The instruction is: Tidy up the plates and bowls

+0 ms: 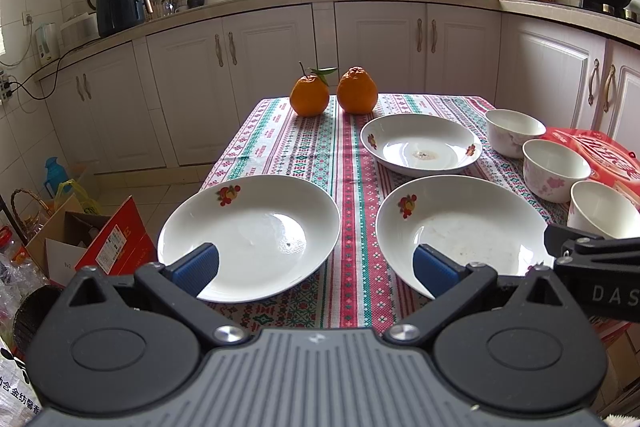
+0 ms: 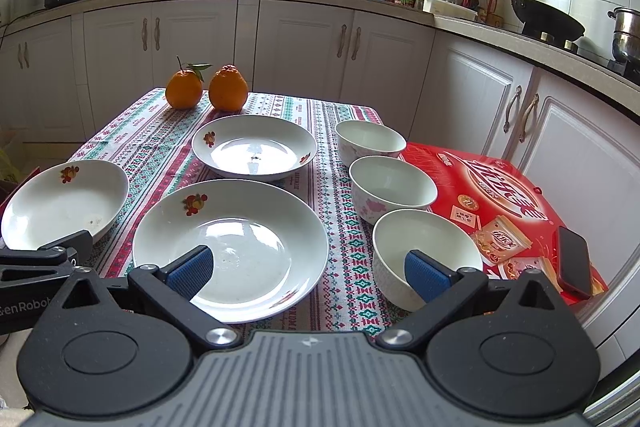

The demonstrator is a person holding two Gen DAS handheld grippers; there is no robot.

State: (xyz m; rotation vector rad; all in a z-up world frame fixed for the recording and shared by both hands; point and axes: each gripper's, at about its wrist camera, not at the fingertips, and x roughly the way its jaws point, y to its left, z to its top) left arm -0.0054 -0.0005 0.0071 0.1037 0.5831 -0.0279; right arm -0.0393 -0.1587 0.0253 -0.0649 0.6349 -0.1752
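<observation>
Three white plates with fruit prints lie on the patterned tablecloth: a near left plate (image 1: 256, 231) (image 2: 64, 199), a near middle plate (image 1: 464, 227) (image 2: 240, 243) and a far plate (image 1: 420, 143) (image 2: 254, 147). Three white floral bowls stand in a row on the right: far (image 1: 514, 131) (image 2: 368, 141), middle (image 1: 554, 167) (image 2: 390, 187), near (image 1: 600, 207) (image 2: 420, 247). My left gripper (image 1: 316, 271) is open and empty, above the table's near edge between the two near plates. My right gripper (image 2: 310, 273) is open and empty, between the middle plate and the near bowl.
Two oranges (image 1: 334, 95) (image 2: 206, 89) sit at the table's far edge. A red box (image 2: 500, 203) with a phone (image 2: 574, 261) on it lies right of the bowls. Cardboard boxes (image 1: 100, 243) stand on the floor at left. White cabinets (image 1: 280, 67) run behind.
</observation>
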